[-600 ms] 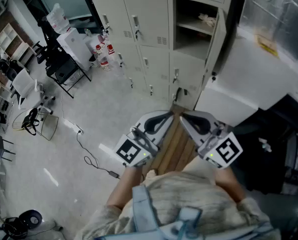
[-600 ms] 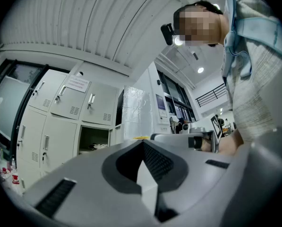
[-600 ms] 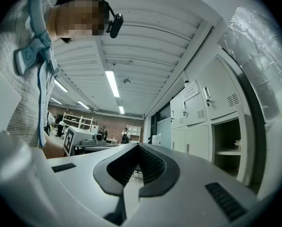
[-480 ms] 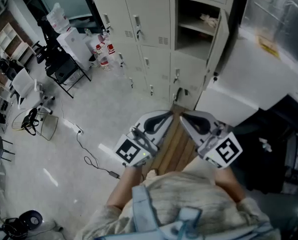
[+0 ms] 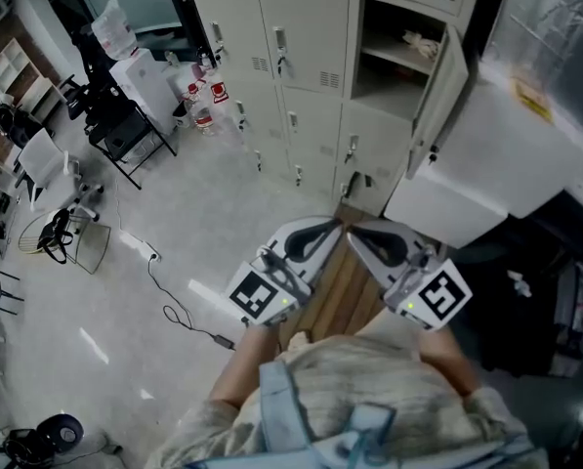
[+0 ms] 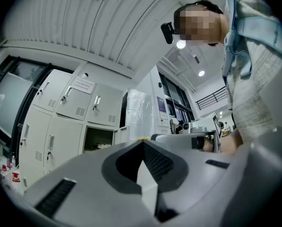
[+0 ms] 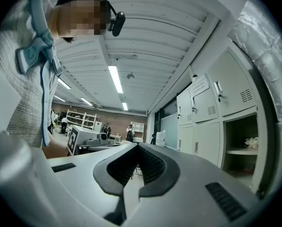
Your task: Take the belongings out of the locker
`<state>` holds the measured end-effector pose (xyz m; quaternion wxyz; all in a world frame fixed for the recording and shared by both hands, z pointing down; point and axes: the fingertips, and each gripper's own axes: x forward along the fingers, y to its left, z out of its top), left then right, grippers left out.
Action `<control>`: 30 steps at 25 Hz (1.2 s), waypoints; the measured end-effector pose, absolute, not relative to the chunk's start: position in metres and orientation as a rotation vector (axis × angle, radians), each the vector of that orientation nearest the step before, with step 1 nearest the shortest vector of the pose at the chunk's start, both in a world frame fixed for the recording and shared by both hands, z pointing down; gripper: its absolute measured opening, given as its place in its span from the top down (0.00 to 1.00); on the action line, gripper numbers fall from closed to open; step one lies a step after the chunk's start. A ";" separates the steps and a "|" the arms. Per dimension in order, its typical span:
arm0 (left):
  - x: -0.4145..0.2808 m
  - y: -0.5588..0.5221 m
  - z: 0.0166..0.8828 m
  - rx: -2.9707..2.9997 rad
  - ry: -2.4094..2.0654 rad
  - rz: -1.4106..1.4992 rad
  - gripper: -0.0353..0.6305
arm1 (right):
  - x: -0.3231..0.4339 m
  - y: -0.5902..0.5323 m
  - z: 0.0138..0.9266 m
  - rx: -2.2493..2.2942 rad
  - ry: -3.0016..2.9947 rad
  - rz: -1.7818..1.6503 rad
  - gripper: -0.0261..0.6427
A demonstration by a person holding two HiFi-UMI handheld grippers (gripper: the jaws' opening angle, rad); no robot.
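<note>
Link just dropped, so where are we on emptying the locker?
Done: the locker door stands open. In hand: nothing; left gripper and right gripper are shut, empty, short of it. Left: the pale item on the shelf, not yet taken out.

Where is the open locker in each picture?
Head view: open locker at the top, right of centre.
Left gripper view: open locker left of centre, just below the middle.
Right gripper view: open locker far right, just below the middle.
Shared landmark: pale bundle on its shelf.
</note>
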<state>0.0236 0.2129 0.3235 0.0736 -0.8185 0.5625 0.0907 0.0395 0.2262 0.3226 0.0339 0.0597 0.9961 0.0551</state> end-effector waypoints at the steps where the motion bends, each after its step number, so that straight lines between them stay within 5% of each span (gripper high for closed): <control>1: 0.021 0.216 0.323 -2.463 1.685 0.271 0.94 | 0.036 0.228 0.323 0.183 3.069 0.164 0.96; 17: -0.048 0.268 0.336 -2.538 1.624 0.267 0.94 | -0.033 0.271 0.325 0.038 3.081 0.109 0.96; 30: -0.055 0.155 0.334 -2.600 1.533 0.251 0.94 | -0.041 0.154 0.323 -0.121 3.047 0.066 0.96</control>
